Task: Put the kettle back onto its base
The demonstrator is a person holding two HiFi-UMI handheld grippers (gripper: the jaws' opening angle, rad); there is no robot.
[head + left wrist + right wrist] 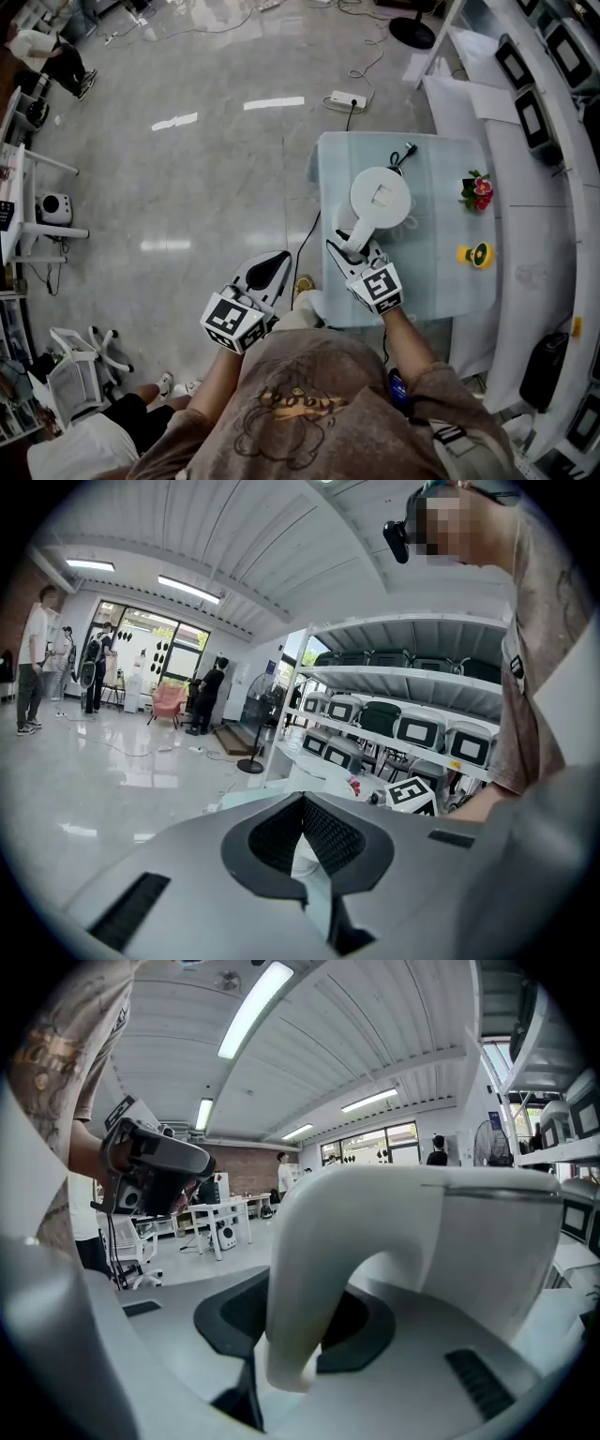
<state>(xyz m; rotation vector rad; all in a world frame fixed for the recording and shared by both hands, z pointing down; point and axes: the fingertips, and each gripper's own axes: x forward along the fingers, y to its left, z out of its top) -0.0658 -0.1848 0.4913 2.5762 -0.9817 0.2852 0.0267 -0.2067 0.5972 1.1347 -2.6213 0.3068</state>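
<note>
So the white kettle (382,197) sits around the middle of the pale worktop (441,281) with its handle (353,240) turned toward the person. That's why the right gripper (356,247) comes in from that side. Its jaws are clamped round the handle, the obvious spot to carry and steer it from. You can't see the base since the kettle body covers it from above, but a black cord (403,156) pokes out on the far side, so I'd guess it's right underneath. Seated or hovering, can't tell. The left gripper (279,259) hangs off the worktop's near edge, tips pinched together on nothing, probably just keeping clear. Count: one kettle, two grippers, one cord, one flower ornament (477,190), one yellow trinket (478,254).
</note>
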